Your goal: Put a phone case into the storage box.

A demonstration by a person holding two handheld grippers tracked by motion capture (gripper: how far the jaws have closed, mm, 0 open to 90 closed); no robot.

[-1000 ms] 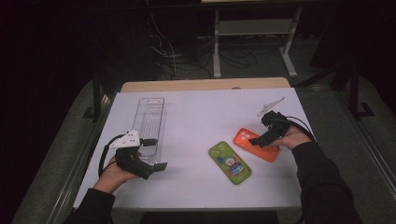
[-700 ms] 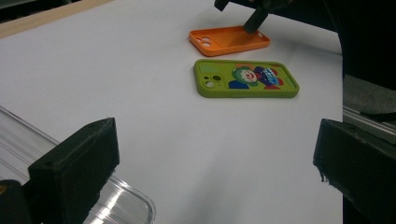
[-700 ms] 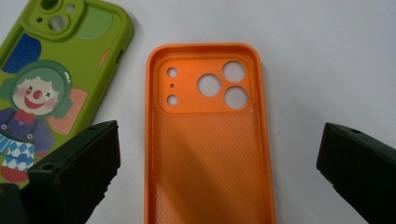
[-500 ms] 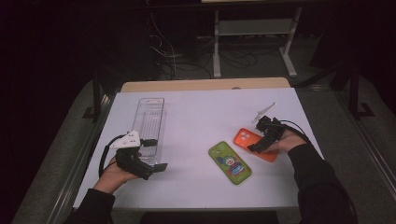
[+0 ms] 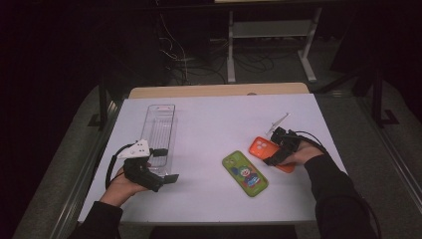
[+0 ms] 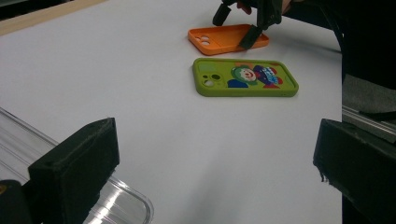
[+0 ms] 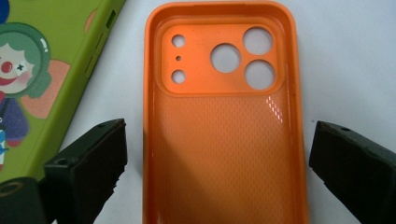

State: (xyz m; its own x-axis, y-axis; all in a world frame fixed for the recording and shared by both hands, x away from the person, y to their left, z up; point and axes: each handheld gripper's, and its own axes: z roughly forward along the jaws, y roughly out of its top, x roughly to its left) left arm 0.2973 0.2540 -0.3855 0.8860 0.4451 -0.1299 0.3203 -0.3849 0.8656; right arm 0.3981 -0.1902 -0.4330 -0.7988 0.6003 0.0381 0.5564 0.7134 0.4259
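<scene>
High view: the right tool (image 5: pixel 276 149) is poised over the orange plastic phone case (image 5: pixel 262 147), right of the counter (image 5: pixel 214 117); nothing is lifted yet. The left tool (image 5: pixel 158 175) is rested near the clear plastic tray (image 5: pixel 161 130), which holds nothing.

Left gripper view: jaws spread wide, holding nothing; the green cartoon-printed phone case (image 6: pixel 245 77) is seen beyond.

Right gripper view: jaws wide, straddling the orange case (image 7: pixel 224 121), hollow side up. Judged: grasp pending, transfer entirely left.
</scene>
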